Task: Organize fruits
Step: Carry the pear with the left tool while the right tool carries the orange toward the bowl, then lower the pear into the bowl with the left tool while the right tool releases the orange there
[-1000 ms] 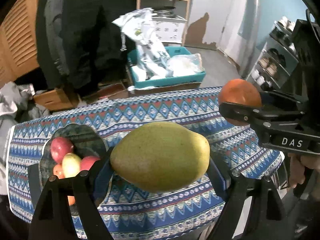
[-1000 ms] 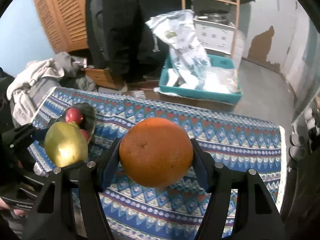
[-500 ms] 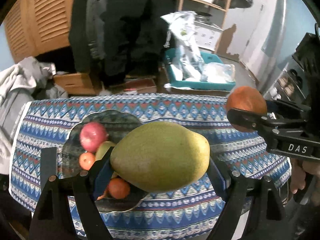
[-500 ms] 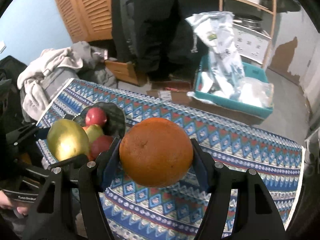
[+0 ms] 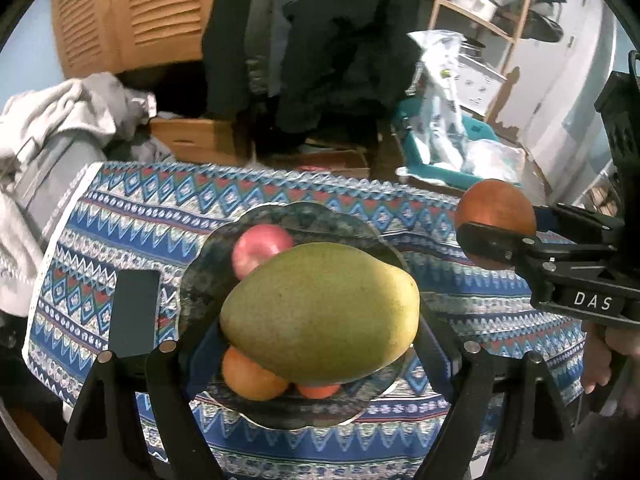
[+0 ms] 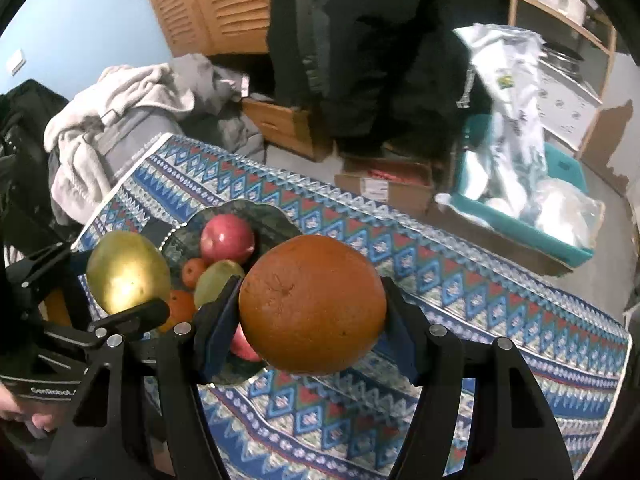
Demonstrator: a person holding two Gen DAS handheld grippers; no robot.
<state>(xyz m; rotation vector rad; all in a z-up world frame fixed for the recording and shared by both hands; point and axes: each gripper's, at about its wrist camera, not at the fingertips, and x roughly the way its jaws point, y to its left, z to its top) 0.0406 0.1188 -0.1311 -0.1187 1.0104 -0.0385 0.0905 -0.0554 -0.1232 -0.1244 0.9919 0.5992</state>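
A: Status of fruit sorting to be logged. What is recorded for the mango?

B: The mango is clenched crosswise between the pads of the left tongs, held in the air above the dark bowl, not yet set down. It is seen from the right wrist view as well, at the near left edge of the bowl.

A: And the orange?

B: The orange is gripped by the right tongs, aloft over the patterned cloth of the table, just beside the bowl's right rim. Neither carried fruit is touching the bowl or the table.

A: What is judged as already done?

B: Several fruits are noted inside the bowl: a red apple toward the far side, a green fruit at the middle, and small oranges at the near side. That portion is taken as complete.

A: What is left?

B: Two placements, by judgement: mango and orange are to be lowered into the bowl and released. No loose fruit is seen elsewhere on the table, though the near edge is hidden by the tongs.

A: Anything else on the table?

B: A dark flat rectangular object is noted near the left edge, just beside the bowl. Its identity cannot be told.
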